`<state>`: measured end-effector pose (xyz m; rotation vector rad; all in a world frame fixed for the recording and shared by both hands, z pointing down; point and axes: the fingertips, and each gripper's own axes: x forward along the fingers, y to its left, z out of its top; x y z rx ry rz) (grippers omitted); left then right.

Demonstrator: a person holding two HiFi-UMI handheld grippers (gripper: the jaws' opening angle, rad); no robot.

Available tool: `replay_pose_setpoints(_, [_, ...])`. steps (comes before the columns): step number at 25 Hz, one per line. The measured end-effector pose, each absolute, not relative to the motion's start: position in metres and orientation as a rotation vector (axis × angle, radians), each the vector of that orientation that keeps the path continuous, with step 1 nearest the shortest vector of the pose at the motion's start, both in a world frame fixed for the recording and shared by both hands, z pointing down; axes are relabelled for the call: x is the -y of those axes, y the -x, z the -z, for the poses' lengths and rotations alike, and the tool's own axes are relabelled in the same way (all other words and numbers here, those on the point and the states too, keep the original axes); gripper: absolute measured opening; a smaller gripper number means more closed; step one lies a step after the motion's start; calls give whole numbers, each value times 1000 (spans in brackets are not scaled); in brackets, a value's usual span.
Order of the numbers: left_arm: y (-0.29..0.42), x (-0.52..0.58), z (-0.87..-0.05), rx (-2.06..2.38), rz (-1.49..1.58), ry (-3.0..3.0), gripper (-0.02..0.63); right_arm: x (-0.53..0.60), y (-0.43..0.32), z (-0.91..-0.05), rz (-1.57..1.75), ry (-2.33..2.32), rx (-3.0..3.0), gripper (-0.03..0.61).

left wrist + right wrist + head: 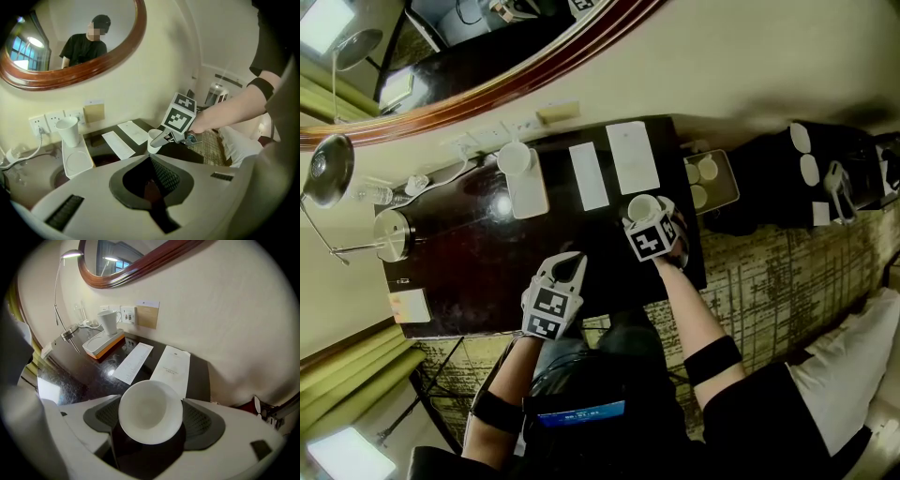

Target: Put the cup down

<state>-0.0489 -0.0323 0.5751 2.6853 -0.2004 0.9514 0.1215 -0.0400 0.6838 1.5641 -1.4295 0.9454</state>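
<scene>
Dark shiny table pushed up against a cream wall, patterned carpet beside it. Nearest, the left claw is pressed together with nothing in it, over the table's near side. The right claw pinches the white cup, upright at the table's right end. Just past it lie two sheets, then a tray holding another cup by the sockets. Oval mirror above.

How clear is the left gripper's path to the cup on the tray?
Probably yes: only bare table lies between the left gripper and the cup on the tray. Its jaws are shut and would need opening.
</scene>
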Motion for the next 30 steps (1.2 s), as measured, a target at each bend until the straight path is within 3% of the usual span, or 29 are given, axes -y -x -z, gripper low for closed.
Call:
replay_pose_setpoints(20, [63,43,-576,261,-937,-2658,0,45,-109,-673,-801,-1476,1497,399])
replay_pose_setpoints(30, [82,61,-578,358,-910,-2631,0,93,-48,-634,-590,-1287,1725,399])
